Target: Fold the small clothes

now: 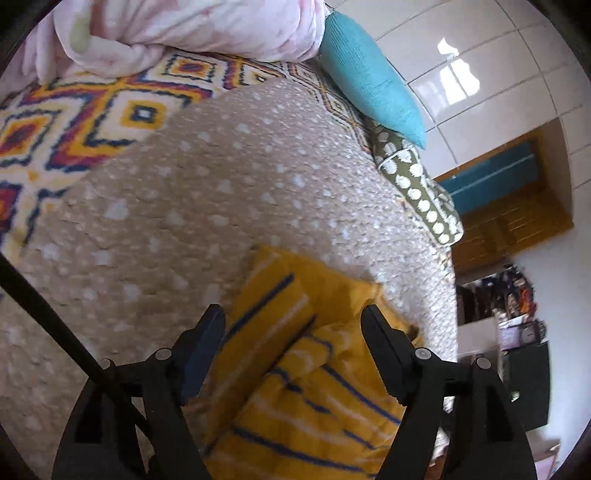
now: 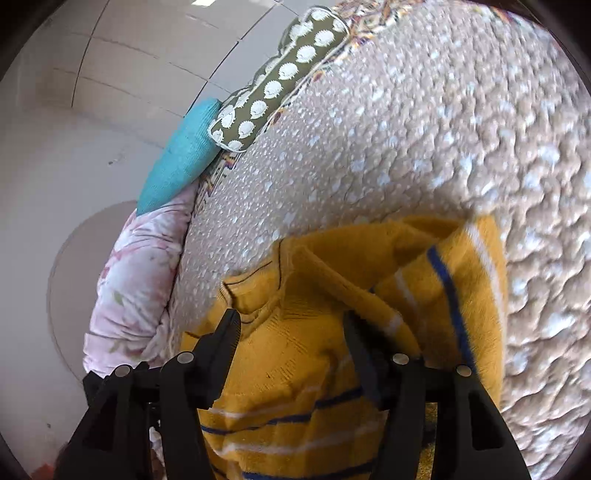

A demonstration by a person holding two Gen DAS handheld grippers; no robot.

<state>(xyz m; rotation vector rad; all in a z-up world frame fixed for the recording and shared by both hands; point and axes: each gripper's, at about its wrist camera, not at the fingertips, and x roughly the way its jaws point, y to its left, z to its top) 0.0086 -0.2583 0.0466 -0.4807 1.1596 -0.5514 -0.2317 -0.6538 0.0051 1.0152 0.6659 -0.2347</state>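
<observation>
Two views, one garment. From the left wrist, the left gripper [image 1: 293, 319] has its jaws spread apart above a yellow knit sweater with blue and white stripes [image 1: 295, 387], nothing pinched between the pads. The sweater lies rumpled at the near right of a beige dotted blanket [image 1: 207, 192], close to the bed's edge. Farther off are a patterned rug-like cover [image 1: 74, 114], a pink floral quilt [image 1: 192, 29], a teal pillow [image 1: 369, 81] and an olive dotted pillow [image 1: 417, 192].

From the right wrist, the right gripper [image 2: 290, 325] also stands with jaws apart, straddling the sweater's plain yellow upper part [image 2: 295, 350] without clamping it; the collar sits near the left finger. A striped sleeve [image 2: 454, 280] lies doubled over on the right.

Judging by its look, the knit is soft, light and floppy, and should sag and stretch when lifted. Hems, shoulder seams or the sleeve cuff seem the surest places to pinch.
</observation>
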